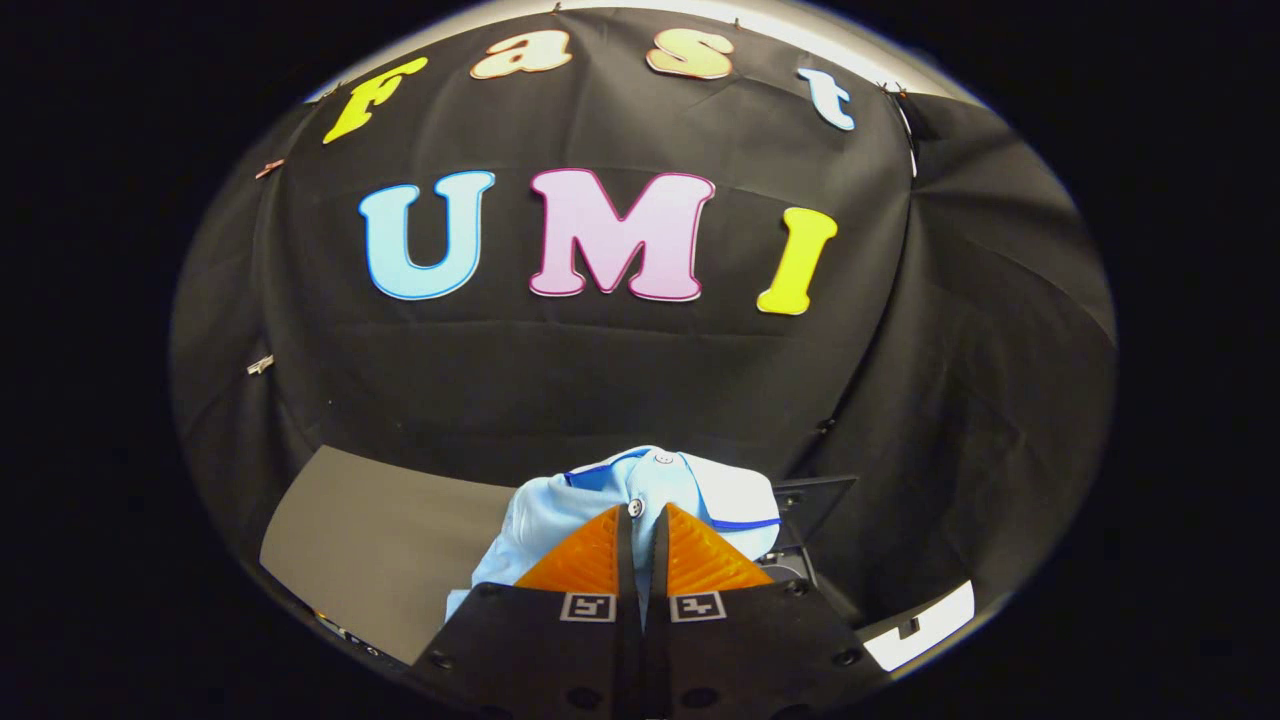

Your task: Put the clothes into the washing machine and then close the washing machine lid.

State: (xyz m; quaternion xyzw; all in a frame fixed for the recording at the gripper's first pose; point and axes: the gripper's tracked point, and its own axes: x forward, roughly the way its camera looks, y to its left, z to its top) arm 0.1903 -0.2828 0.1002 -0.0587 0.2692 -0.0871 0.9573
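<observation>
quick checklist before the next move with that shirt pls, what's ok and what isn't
1. Fingers closed: ok, the orange ribbed fingers sit nearly together, a thin gap between them.
2. Grip on the light blue collared shirt with white buttons: ok, cloth is pinched at the fingertips by a button.
3. Shirt lifted off the grey tabletop: cannot tell, it bunches just beyond the fingers.
4. Whole shirt gathered, nothing trailing: cannot tell, its lower part is hidden behind the fingers.
5. Washing machine lid open: cannot tell; a dark framed thing lies beyond the shirt, unclear what it is.
</observation>
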